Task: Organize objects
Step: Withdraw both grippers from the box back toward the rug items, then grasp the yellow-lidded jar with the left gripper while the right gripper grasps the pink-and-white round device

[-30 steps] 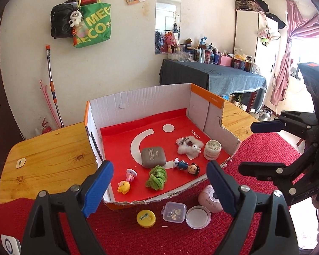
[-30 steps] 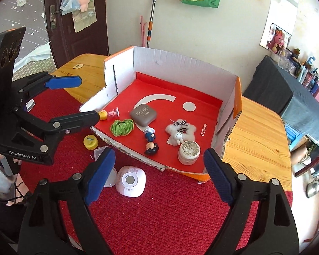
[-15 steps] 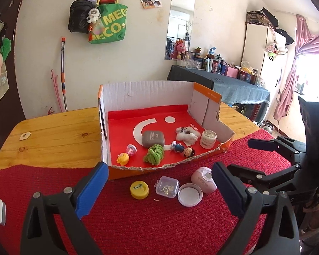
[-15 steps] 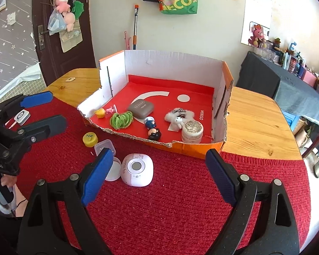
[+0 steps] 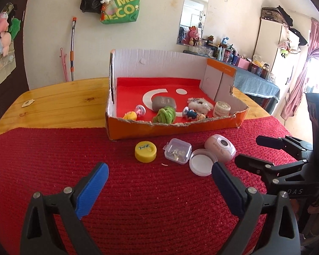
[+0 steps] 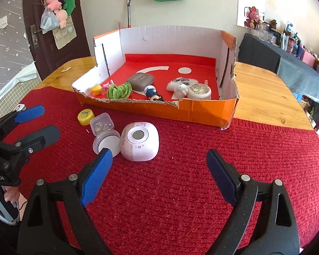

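An open cardboard box [image 5: 202,125] [image 6: 197,110] with a red floor holds a grey case [image 5: 163,103], a green scrunchie [image 5: 165,114], a white plush [image 5: 200,105], small figures and a round tin [image 5: 222,108]. In front of it on the red mat lie a yellow cap [image 5: 145,151] [image 6: 85,114], a clear small box [image 5: 178,151] [image 6: 101,123], a white round lid [image 5: 202,165] [image 6: 106,142] and a pink-white device [image 5: 220,150] [image 6: 140,141]. My left gripper [image 5: 159,189] is open and empty, short of these. My right gripper [image 6: 157,176] is open and empty, just right of the device.
The mat [image 5: 138,201] covers the near part of a wooden table [image 5: 63,106]. A wall with bags, a mop and a mirror stands behind. A dark-clothed side table [image 5: 255,80] stands at the back right. A door [image 6: 53,31] is at the left.
Both grippers have drawn back and lowered from over the box to above the mat. The objects have not moved.
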The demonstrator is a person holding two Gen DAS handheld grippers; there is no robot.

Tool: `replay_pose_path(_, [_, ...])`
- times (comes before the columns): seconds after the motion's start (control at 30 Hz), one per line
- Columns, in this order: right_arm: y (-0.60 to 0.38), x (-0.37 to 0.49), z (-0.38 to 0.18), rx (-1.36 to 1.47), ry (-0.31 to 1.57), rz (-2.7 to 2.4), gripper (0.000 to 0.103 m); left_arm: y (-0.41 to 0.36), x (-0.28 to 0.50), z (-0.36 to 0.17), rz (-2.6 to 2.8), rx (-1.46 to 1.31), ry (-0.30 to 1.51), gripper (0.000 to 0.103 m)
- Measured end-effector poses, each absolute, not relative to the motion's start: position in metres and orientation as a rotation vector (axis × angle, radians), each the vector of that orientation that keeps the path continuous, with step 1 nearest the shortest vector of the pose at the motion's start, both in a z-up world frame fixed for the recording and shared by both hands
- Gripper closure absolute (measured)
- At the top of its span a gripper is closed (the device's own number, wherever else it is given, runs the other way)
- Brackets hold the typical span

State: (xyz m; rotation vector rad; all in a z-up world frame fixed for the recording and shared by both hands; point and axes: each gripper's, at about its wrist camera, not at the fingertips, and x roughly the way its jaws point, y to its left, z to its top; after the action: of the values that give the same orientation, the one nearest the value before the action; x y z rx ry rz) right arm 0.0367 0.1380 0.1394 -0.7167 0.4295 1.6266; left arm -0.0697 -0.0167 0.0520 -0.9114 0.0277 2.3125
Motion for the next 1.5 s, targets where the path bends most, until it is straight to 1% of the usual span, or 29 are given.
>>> replay_pose_path(0.4, [0.149, 0.035, 0.128, -0.768, 0.459, 1.585, 0.012, -0.012, -0.085, 0.04, 2.24, -1.008, 0.045, 0.004])
replay_pose_path(0.73, [0.161, 0.034, 0.124, -0.806, 0.483, 1.556, 0.012, -0.012, -0.113, 0.037, 2.205, -1.045, 0.136, 0.004])
replay_pose_path(0.9, [0.165, 0.031, 0.123, -0.822, 0.48, 1.543, 0.012, -0.009, -0.128, 0.032, 2.179, -1.062, 0.196, 0.009])
replay_pose_path(1.07, [0.172, 0.032, 0.122, -0.819, 0.505, 1.525, 0.012, -0.005, -0.136, 0.028, 2.135, -1.077, 0.202, 0.017])
replay_pose_path(1.27, [0.177, 0.028, 0.119, -0.842, 0.493, 1.491, 0.012, 0.004, -0.134, 0.028, 2.108, -1.05, 0.26, 0.026])
replay_pose_path(1.37, [0.18, 0.026, 0.118, -0.852, 0.493, 1.486, 0.013, 0.006, -0.134, 0.028, 2.102, -1.04, 0.279, 0.027])
replay_pose_path(1.4, [0.181, 0.026, 0.118, -0.852, 0.493, 1.483, 0.013, 0.007, -0.134, 0.029, 2.098, -1.037, 0.281, 0.029])
replay_pose_path(1.47, [0.182, 0.025, 0.118, -0.856, 0.492, 1.483, 0.013, 0.008, -0.134, 0.029, 2.091, -1.031, 0.286, 0.037])
replay_pose_path(1.5, [0.182, 0.025, 0.118, -0.856, 0.493, 1.478, 0.013, 0.008, -0.134, 0.029, 2.09, -1.031, 0.284, 0.039])
